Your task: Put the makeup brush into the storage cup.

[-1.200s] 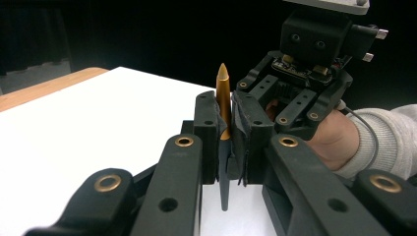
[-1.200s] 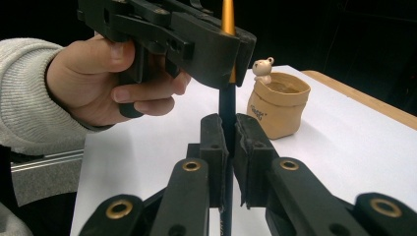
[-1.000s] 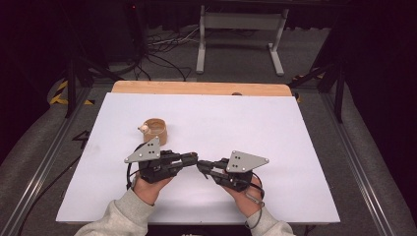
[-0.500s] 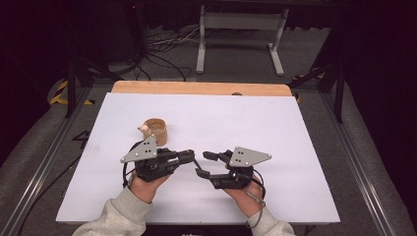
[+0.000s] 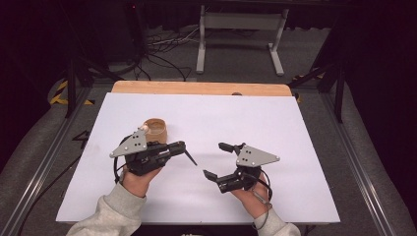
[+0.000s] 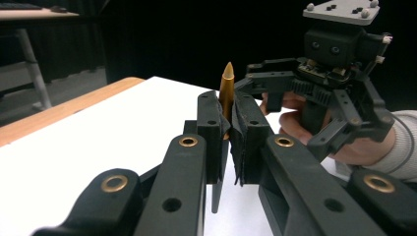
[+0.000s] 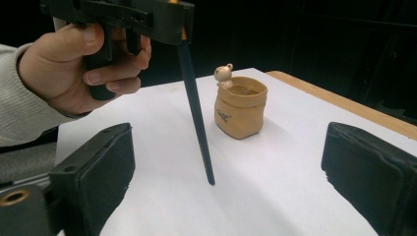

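A: What has the left tool (image 5: 191, 158) got?

B: A pen (image 6: 226, 93). The jaws are clenched on it near its gold, pointed end, which sticks up above the pads (image 6: 211, 123) in the left gripper view. The dark, thin shaft hangs below them.

A: And from above?

B: In the high view the shaft slants out of the left tool toward the middle of the tabletop (image 5: 295, 147), its tip above the white sheet. The right gripper view shows the same pen (image 7: 196, 118) hanging at a tilt from the left tool (image 7: 167, 19), the lower tip near the sheet; I cannot tell whether it touches.

A: The right tool (image 5: 216, 160)?

B: Released. Its jaws have just been opening, and now stand wide apart with nothing between the pads (image 7: 108, 157). The pen is well in front of them, not touched.

A: How far apart are the two tools?

B: Near each other, with a gap of bare sheet between the pen tip and the right tool's jaws in the high view.

A: Anything else on the tabletop?

B: A small tan pouch (image 5: 156, 129), upright and open at the top, with a little bear figure (image 7: 223, 74) on its rim. It stands just behind the left hand (image 5: 140, 177), apart from the pen.

A: And the right hand (image 5: 251, 194)?

B: Low on the sheet, near the front edge.
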The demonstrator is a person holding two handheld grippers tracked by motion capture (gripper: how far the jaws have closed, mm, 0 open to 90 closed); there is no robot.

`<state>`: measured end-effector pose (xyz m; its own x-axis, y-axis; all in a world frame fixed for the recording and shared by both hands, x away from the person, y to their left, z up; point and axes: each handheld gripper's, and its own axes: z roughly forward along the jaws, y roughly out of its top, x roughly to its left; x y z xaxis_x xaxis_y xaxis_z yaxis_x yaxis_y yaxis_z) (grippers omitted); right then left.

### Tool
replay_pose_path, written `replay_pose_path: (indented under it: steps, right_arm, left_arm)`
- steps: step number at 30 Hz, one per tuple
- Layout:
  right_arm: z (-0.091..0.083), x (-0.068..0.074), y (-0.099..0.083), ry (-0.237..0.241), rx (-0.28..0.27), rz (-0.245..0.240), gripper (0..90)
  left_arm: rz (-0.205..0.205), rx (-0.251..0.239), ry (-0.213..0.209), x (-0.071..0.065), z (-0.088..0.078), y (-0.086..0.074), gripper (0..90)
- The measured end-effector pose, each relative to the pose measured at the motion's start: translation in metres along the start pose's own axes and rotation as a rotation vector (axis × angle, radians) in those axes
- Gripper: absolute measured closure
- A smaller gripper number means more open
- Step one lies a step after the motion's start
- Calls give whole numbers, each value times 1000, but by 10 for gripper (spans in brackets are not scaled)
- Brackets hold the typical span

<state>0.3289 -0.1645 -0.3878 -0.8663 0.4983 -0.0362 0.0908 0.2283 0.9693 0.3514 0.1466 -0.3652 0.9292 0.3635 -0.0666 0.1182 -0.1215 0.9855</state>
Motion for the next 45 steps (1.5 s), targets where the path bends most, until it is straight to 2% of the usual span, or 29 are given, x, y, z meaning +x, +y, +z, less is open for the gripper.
replay_pose_path:
  steps: [2,10,18,24,36,45]
  right_arm:
    - [-4,-3,0,3,7,3,46]
    - [-25,-12,-4,-60,-4,29,36]
    - [-44,-19,-9,-103,-5,41,36]
    - [-55,-23,-11,-131,-5,45,36]
    - [-65,-28,-19,-166,14,64,37]
    - [-71,-33,-24,-194,0,66,31]
  left_arm:
    - [2,-2,12,3,-3,2,834]
    - [2,-9,66,15,-12,9,834]
    - [18,3,130,29,-18,18,835]
    - [8,5,178,40,-23,20,834]
    - [-6,7,256,60,-33,22,834]
    - [-20,2,326,71,-40,20,834]
